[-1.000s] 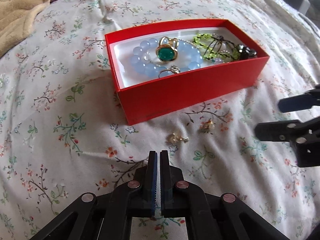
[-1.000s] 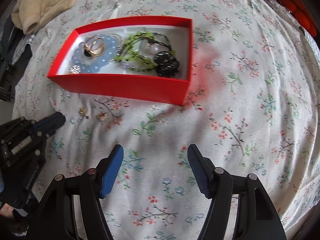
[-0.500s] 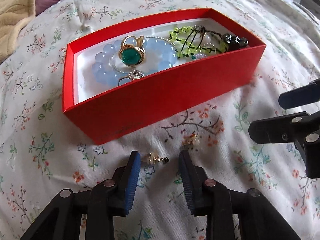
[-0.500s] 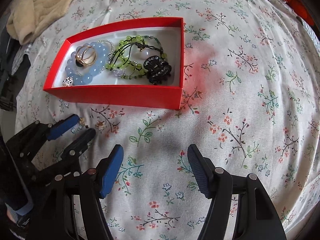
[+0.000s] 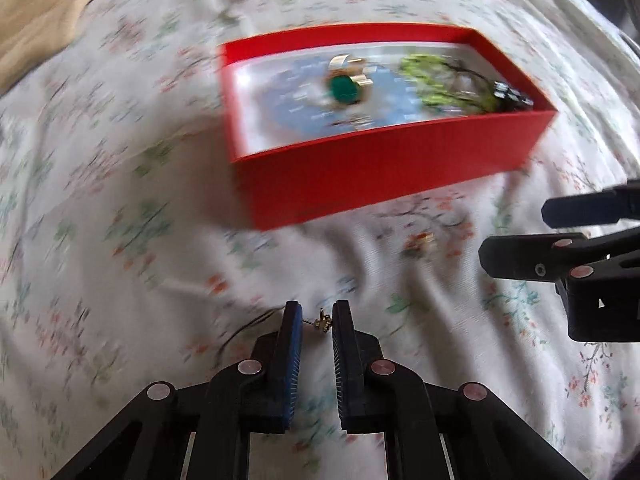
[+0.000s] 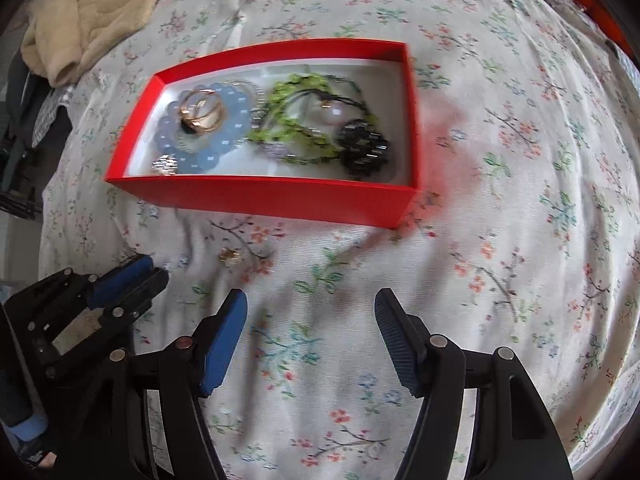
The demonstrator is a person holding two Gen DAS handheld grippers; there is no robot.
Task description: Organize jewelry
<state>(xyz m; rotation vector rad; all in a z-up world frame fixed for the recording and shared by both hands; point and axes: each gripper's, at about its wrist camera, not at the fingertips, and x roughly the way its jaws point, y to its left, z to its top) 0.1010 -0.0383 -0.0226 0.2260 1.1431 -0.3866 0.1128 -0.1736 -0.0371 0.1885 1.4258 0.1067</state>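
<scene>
A red box (image 5: 384,168) (image 6: 260,196) on the flowered bedspread holds a blue bead bracelet (image 6: 208,148), a gold ring with a green stone (image 5: 346,88), a green bead string (image 6: 292,128) and a black bead piece (image 6: 362,148). My left gripper (image 5: 316,320) is shut on a small gold earring (image 5: 323,323), which spans the narrow gap between its blue pads. It also shows in the right wrist view (image 6: 136,276). A second gold earring (image 5: 426,240) (image 6: 230,256) lies on the bedspread before the box. My right gripper (image 6: 310,312) is open and empty.
A beige quilted blanket (image 6: 92,12) lies at the far left of the bed. The right gripper's fingers (image 5: 560,252) show at the right of the left wrist view, beside the loose earring. The bedspread (image 6: 500,240) is wrinkled in front of the box.
My left gripper opened, moved down around the nearer earring, then closed on it. The left view is now blurred from motion. The right gripper stayed open and shifted slightly.
</scene>
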